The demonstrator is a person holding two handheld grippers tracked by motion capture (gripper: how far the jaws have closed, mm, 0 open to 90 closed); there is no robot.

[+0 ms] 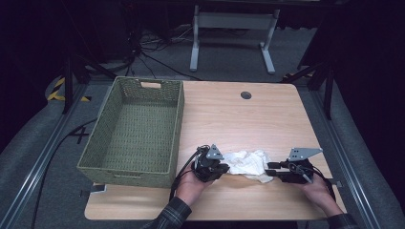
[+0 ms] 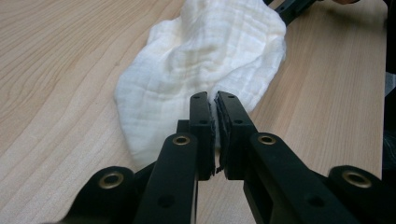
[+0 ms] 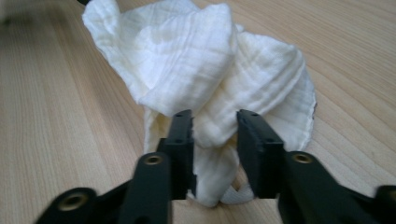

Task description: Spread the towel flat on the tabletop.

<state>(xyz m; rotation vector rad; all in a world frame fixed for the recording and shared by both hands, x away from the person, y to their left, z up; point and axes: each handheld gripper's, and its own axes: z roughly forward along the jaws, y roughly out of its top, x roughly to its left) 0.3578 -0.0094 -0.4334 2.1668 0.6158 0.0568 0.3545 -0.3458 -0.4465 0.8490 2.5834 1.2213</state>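
Observation:
A crumpled white cloth (image 1: pixel 248 164) lies on the wooden table (image 1: pixel 239 114) near its front edge, between my two grippers. My left gripper (image 1: pixel 224 168) is at the cloth's left end. In the left gripper view its jaws (image 2: pixel 214 95) stand almost together, with the edge of the cloth (image 2: pixel 205 60) pinched between them. My right gripper (image 1: pixel 270 169) is at the cloth's right end. In the right gripper view its jaws (image 3: pixel 215 114) stand apart, and a bunched fold of the cloth (image 3: pixel 196 70) lies in the gap between them.
A large green woven basket (image 1: pixel 179 124) stands on the left part of the table, close to my left gripper. A round cable hole (image 1: pixel 246 95) sits near the table's far edge. Bare wood stretches behind and to the right of the cloth.

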